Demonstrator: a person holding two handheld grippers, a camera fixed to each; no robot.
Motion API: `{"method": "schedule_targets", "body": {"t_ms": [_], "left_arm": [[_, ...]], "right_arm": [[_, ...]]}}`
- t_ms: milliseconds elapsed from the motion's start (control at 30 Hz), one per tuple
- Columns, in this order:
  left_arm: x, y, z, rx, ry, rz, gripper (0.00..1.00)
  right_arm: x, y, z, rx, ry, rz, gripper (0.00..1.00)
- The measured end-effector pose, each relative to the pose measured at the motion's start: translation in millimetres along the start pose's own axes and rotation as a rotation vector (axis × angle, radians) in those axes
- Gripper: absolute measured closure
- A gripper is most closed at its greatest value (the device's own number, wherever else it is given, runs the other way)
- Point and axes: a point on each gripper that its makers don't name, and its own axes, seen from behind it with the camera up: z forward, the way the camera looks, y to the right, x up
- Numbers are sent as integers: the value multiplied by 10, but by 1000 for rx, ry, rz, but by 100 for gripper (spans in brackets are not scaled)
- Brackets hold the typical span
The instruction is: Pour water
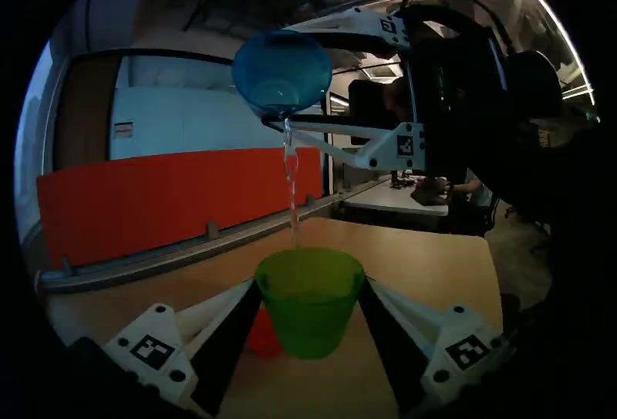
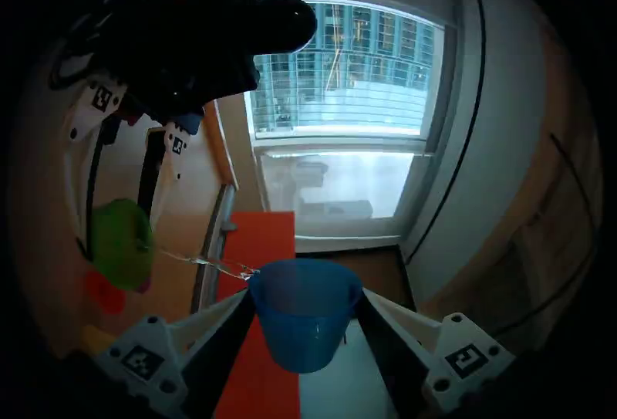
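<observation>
A green cup (image 1: 310,309) stands upright between the fingers of my left gripper (image 1: 310,319), which is shut on it just above the wooden table (image 1: 432,265). High above it, my right gripper (image 1: 339,79) holds a blue cup (image 1: 282,72) tipped over, and a thin stream of water (image 1: 291,187) falls from its rim into the green cup. In the right gripper view the blue cup (image 2: 304,312) sits clamped between my right gripper (image 2: 304,319) fingers, the water stream (image 2: 202,261) runs off toward the green cup (image 2: 119,243), and the left gripper (image 2: 127,133) holds that cup.
A small red cup (image 1: 264,334) rests on the table just behind the green cup, left of it. An orange divider panel (image 1: 170,195) runs along the table's far edge. A person in dark clothing (image 1: 493,110) holds the right gripper. A bright window (image 2: 347,64) faces the right gripper.
</observation>
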Motion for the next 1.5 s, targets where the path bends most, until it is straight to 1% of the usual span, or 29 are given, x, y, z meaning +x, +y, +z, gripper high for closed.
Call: {"method": "schedule_targets", "body": {"t_ms": [367,600,1067,1167,1267,1367,1500], "left_arm": [[-22,-28,-1,6,-2,-7,14],[-16,-20,-4,4,1,-8,14],[-2,-39,9,5,5,-9,14],[-1,-39,14,5,5,-8,14],[3,-38,18,5,6,-8,14],[12,-42,14,6,6,-8,14],[21,-64,3,12,8,-7,14]], "right_arm": [[47,54,69,-9,4,-60,9],[71,85,102,-15,5,-90,9],[108,131,84,-22,9,-118,9],[95,136,65,-24,9,-106,9],[60,137,40,-25,9,-74,9],[11,126,12,-22,10,-17,9],[-54,109,-29,-23,11,88,9]]}}
